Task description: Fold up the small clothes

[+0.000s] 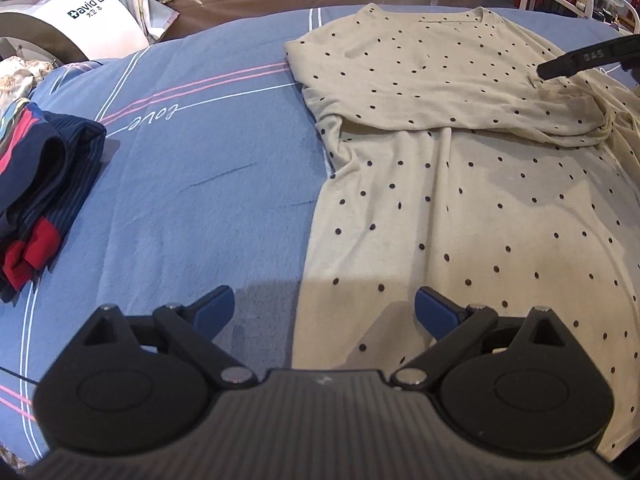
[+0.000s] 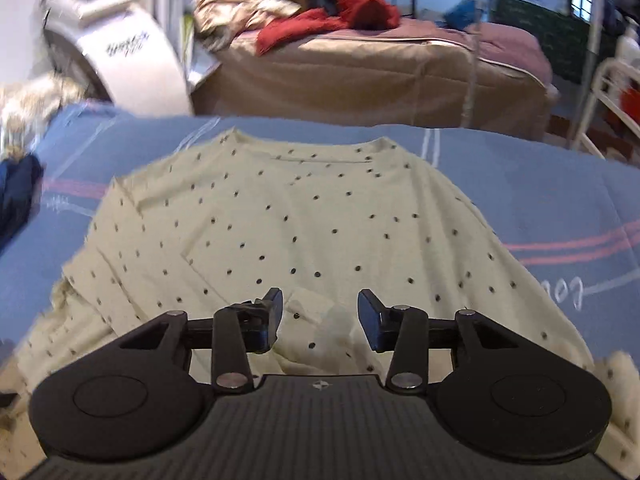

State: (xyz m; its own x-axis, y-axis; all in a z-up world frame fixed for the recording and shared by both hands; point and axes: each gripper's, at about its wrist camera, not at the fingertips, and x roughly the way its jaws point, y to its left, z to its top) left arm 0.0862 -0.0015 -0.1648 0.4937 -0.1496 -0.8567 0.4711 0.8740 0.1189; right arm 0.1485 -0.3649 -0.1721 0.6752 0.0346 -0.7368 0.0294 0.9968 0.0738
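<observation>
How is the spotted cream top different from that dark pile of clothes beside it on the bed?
The spotted cream top is pale with small dark dots; the dark pile is navy pinstriped with red patches. The top lies spread wide, one sleeve folded across; the pile is already bundled small. Both rest on the blue bedsheet.

Bedroom, striped bedsheet (image 1: 200,184), second bed (image 2: 380,76)

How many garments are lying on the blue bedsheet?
2 at least: the cream dotted shirt spread across the sheet's right side, and a dark navy-and-red bundle at its left edge, which may hold more than one piece.
</observation>
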